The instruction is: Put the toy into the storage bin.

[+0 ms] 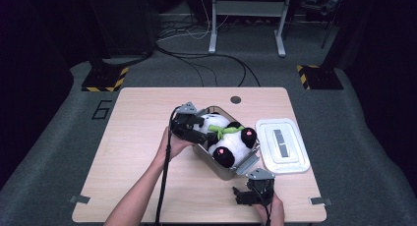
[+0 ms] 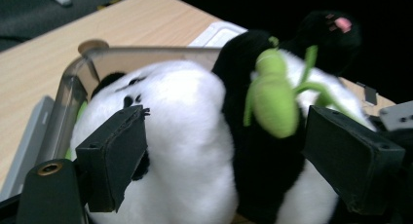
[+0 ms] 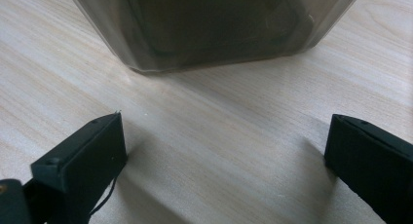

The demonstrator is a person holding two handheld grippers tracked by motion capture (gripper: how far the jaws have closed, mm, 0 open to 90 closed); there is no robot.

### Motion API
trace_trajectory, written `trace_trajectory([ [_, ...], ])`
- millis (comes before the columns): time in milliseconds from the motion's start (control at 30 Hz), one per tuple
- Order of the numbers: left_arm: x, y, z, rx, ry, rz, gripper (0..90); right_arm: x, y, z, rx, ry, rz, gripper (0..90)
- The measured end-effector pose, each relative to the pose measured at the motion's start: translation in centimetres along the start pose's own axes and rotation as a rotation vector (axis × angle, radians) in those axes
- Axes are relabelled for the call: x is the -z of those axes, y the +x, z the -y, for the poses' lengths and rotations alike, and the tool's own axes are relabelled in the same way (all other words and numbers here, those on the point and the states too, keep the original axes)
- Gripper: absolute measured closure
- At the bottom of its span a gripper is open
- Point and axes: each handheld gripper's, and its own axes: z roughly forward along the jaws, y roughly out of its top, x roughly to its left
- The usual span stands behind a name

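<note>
A black and white panda plush (image 1: 227,138) with a green scarf (image 1: 223,131) lies in a translucent grey bin (image 1: 222,170) at the table's middle. My left gripper (image 1: 199,130) is at the bin's left rim, open, with its jaws spread wide on either side of the panda. In the left gripper view the panda (image 2: 195,151) sits between the jaws of the left gripper (image 2: 231,156), its scarf (image 2: 272,97) toward the right jaw. My right gripper (image 1: 246,194) hovers open near the table's front edge; the right gripper (image 3: 224,156) faces the bin's wall (image 3: 209,29) with bare wood between its jaws.
The bin's white lid (image 1: 282,145) lies flat just right of the bin, and its corner (image 2: 219,34) shows behind the panda. The wooden table (image 1: 133,137) has bare room on its left half. Metal latches hang at the bin's ends.
</note>
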Motion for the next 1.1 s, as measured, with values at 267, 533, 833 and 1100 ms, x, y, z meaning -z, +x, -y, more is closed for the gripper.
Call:
trace_trajectory([
  [267, 1.7, -2.5, -0.9, -0.071, -0.027, 0.030, 15.9, 0.0, 0.0, 0.0, 0.000, 0.000, 0.000, 0.8],
  [533, 1.3, -4.3, -0.5, -0.119, 0.005, 0.028, 15.5, 0.0, 0.0, 0.0, 0.000, 0.000, 0.000, 0.8],
  [833, 0.5, -5.2, 0.6, -0.144, 0.027, -0.060, 15.1, 0.0, 0.1, 0.0, -0.009, -0.001, 0.002, 0.8],
  [1100, -0.5, -5.6, 1.5, -0.141, 0.056, -0.084, 14.7, 0.0, 0.0, 0.0, -0.006, -0.002, 0.001, 0.8],
])
